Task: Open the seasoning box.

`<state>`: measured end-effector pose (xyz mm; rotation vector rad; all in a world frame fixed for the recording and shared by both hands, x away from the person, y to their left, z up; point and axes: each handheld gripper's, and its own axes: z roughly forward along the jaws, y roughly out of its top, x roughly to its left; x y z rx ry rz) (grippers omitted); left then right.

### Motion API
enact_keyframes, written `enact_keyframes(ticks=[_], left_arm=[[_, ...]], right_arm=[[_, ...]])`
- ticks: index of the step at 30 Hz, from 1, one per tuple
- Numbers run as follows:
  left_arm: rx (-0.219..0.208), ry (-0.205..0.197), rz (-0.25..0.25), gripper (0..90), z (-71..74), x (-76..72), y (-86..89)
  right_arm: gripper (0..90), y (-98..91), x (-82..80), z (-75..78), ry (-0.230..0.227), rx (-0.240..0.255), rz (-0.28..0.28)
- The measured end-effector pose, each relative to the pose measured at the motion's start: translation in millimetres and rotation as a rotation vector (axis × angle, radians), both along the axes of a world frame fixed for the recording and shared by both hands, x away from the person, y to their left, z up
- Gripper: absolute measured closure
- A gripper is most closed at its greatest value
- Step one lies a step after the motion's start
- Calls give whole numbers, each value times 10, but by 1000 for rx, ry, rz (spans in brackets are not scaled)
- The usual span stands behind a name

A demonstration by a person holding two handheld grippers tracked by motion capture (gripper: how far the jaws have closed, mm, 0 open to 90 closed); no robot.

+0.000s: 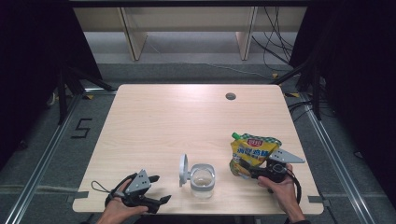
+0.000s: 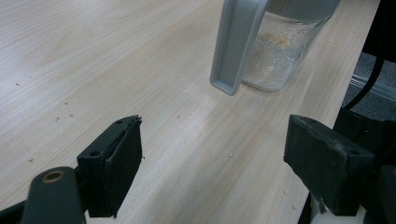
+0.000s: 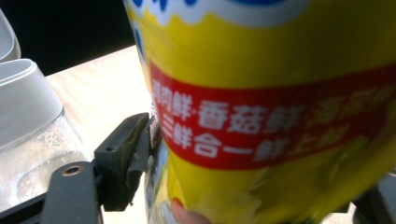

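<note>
The yellow pouch point(image 3: 280, 107) overruns the right gripper view's edges, hiding the far tong.

Probably a lab: black curtains point(image 1: 28, 70), metal floor rails point(image 1: 42, 163) (cables point(image 1: 275, 46) trailing) surround the table point(image 1: 187, 116).

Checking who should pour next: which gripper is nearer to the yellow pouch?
Right. The right gripper has its jaws around the yellow pouch at the table's right front; the left gripper sits open at the left front, beyond the glass jar.
</note>
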<state>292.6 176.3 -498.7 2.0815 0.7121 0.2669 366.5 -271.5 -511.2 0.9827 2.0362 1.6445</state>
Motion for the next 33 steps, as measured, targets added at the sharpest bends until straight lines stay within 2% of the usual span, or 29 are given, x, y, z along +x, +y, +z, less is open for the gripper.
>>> enact_keyframes(ticks=[1,2,3,6,8,9,10,11,12,13,14,15,16,17,18,19,20,22,23,24,25,28,29,30,31,32,33], left_arm=[[0,-1,1,187,0,0,1],[3,-1,6,187,2,-2,1],[3,-2,8,187,1,-1,1],[-4,-7,11,188,-1,-8,0],[3,-6,12,188,5,-12,4],[5,-10,7,188,7,-8,8],[3,-9,10,188,6,-9,7],[3,-6,14,188,6,-11,6],[3,-5,13,188,6,-11,6],[-2,-13,9,188,-1,-7,4],[-4,-7,12,188,-2,-11,1],[6,-2,10,188,5,-13,2],[2,-9,3,189,-4,-9,-3],[2,-9,3,189,-4,-9,-3],[5,1,-3,189,-1,-8,-1],[5,-1,-1,189,-2,-8,-2],[1,-14,15,194,-2,-15,-8],[-2,-25,4,195,1,-4,-3],[11,-36,-3,196,6,7,6],[8,-30,-3,196,4,7,6],[4,-13,18,196,1,-11,-2],[12,-7,4,195,2,-5,-2],[-7,-1,10,196,-6,-13,-19],[11,-6,4,196,-3,-8,-11],[3,-7,4,196,-8,-8,-18],[10,-3,1,196,0,-9,-14],[6,-7,4,196,-1,-10,-14]], right_arm=[[272,42,-26,-1,1,2,-33],[272,42,-26,-1,1,2,-33],[284,97,-80,20,21,12,-68],[298,121,-108,22,12,9,-99],[312,134,-146,33,43,-15,-125],[316,155,-186,45,73,0,-156],[316,164,-179,35,37,-4,-156],[316,179,-202,40,58,-4,-171],[316,203,-219,43,60,-3,-190],[316,206,-227,45,73,7,-182],[317,188,-208,36,36,-11,-180],[317,186,-204,34,49,3,-176],[320,156,-174,15,15,-2,-161],[320,156,-174,15,15,-2,-161],[321,171,-177,16,40,16,-151],[323,141,-153,10,16,5,-129],[329,109,-93,-10,5,20,-72],[331,94,-79,-15,1,20,-55],[332,100,-60,-25,-19,21,-54],[332,102,-59,-24,-2,24,-35],[332,91,-36,-28,-27,20,-8],[331,83,-35,-32,-17,28,-9],[331,81,-24,-36,-30,19,-9],[331,78,-30,-29,-29,22,-4],[330,90,-16,-40,-36,57,23],[331,107,-23,-46,-34,69,9],[332,109,-18,-44,-36,47,-5]])
